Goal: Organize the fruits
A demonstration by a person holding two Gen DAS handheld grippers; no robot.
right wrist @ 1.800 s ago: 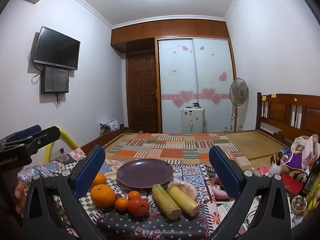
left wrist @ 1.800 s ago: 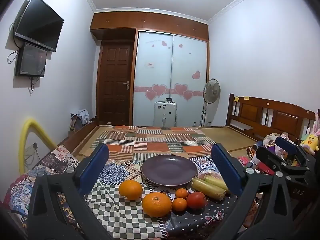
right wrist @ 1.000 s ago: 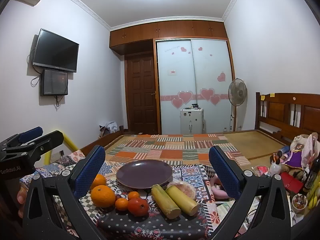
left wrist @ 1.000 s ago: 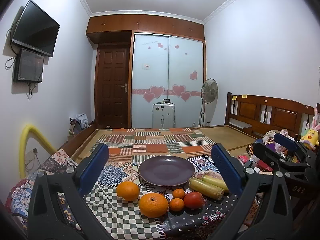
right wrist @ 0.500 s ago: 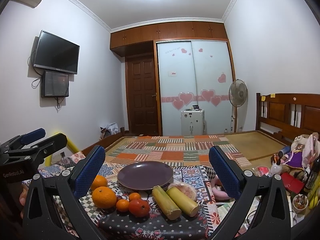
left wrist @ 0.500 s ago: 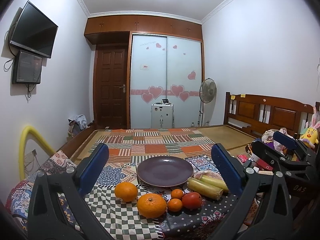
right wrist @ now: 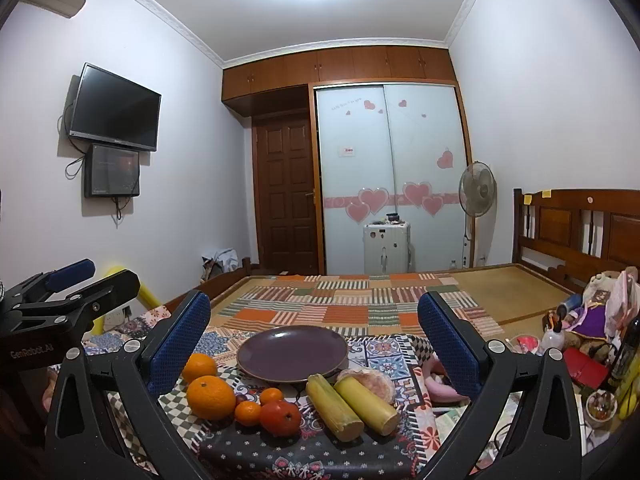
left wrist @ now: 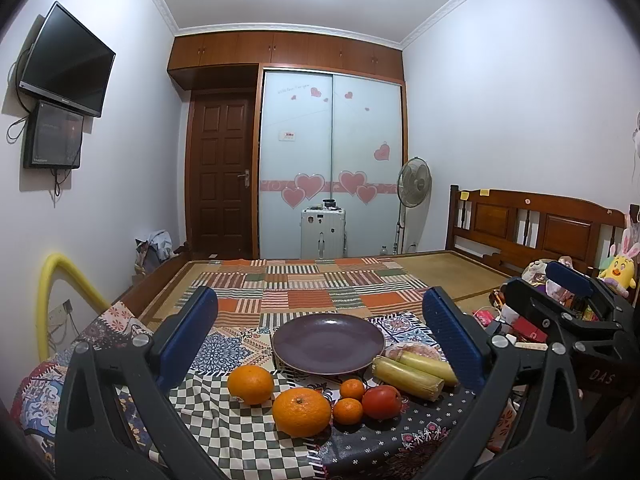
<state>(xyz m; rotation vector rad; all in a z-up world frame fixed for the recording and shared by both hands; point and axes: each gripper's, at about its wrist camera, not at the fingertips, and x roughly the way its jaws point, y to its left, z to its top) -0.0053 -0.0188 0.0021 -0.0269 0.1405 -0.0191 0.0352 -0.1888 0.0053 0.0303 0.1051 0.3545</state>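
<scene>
Both claws — left claw (left wrist: pixel 320 332) and right claw (right wrist: pixel 314 330) — hang spread wide and empty over fruit clustered at the purple plate's (left wrist: pixel 328 344) 6 o'clock rim; the big orange (left wrist: pixel 302 411) looks firm, round and roll-prone — pinch across its middle.

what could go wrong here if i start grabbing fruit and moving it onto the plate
The small tangerine touches the red tomato-like fruit and the big orange, so reaching in may roll its neighbours. The two pale green cane pieces are long and could overhang the round purple plate.
</scene>
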